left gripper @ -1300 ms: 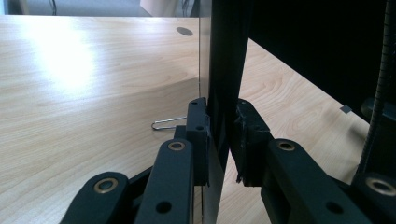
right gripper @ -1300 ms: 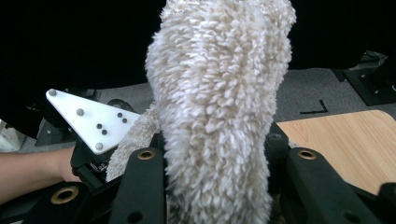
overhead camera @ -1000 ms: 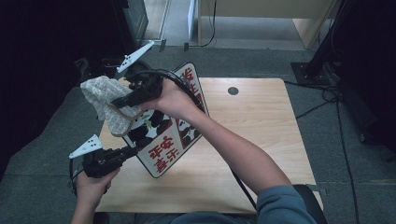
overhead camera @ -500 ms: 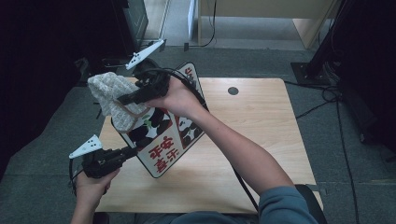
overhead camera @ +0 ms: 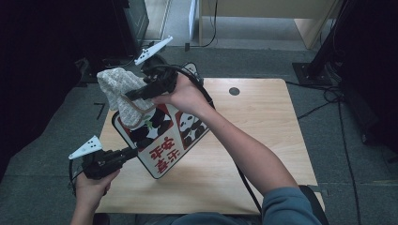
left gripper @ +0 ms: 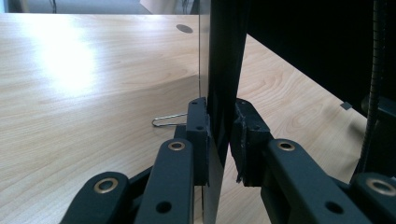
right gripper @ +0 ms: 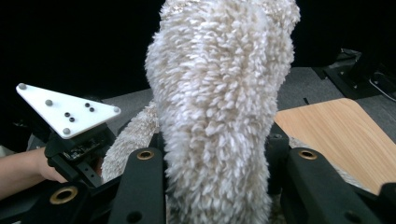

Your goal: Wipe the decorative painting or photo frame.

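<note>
Panda sign board and fluffy cloth, both gripped over the surface

Left hand-held gripper [overhead camera: 133, 152] clamps the panda sign board [overhead camera: 162, 136] at its near-left edge; right hand-held gripper [overhead camera: 129, 96] holds the fluffy white cloth [overhead camera: 117, 89] above its far-left corner, beside a round hole [overhead camera: 234, 91] in the wooden surface [overhead camera: 263, 136].

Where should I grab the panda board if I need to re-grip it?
Take the panda board by its thin bare edge at the near corner, coming in from the table's left, where the left gripper pinches it now. It stands tilted; the fluffy cloth covers its far corner.
</note>
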Available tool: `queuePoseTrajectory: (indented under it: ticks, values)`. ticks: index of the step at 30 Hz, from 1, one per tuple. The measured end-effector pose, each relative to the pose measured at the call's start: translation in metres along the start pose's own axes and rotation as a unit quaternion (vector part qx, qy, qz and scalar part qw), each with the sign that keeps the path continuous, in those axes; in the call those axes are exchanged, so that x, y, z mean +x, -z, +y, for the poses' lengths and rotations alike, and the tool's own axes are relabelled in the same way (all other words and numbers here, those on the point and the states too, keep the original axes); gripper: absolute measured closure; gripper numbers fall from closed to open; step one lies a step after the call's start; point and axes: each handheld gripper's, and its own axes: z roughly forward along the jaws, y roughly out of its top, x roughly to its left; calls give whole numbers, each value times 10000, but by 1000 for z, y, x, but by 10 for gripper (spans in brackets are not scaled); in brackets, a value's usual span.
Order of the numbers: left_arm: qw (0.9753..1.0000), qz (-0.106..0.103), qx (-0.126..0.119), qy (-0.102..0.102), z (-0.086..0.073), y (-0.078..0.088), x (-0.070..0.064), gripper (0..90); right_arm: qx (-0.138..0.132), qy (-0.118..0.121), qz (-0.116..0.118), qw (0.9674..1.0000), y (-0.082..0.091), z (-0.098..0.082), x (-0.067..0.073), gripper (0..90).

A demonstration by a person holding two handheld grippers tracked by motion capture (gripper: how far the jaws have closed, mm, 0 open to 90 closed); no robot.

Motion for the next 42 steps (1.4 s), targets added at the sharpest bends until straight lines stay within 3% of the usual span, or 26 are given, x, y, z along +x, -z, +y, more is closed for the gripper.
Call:
queuePoseTrajectory:
  ticks: [12, 18, 28, 32, 42]
  values:
    - [10000, -16, 7, -11, 0, 0, 1, 784, 6, -65, -103, 9999, 8, -3, -9, 630]
    - [9999, -68, -17, 132, 1, -2, 3, 742, -33, -113, -93, 9999, 10, -6, -10, 631]
    - [9999, -70, -49, 68, 7, -11, 5, 731, -92, -104, -136, 9998, 9, -8, -9, 631]
    - [10000, -56, -20, -41, 8, -12, 4, 777, -114, -89, -154, 9998, 9, -8, -9, 631]
    - [9998, -173, 36, -74, 9, -11, 7, 781, -138, -115, -240, 9996, 18, -11, -17, 629]
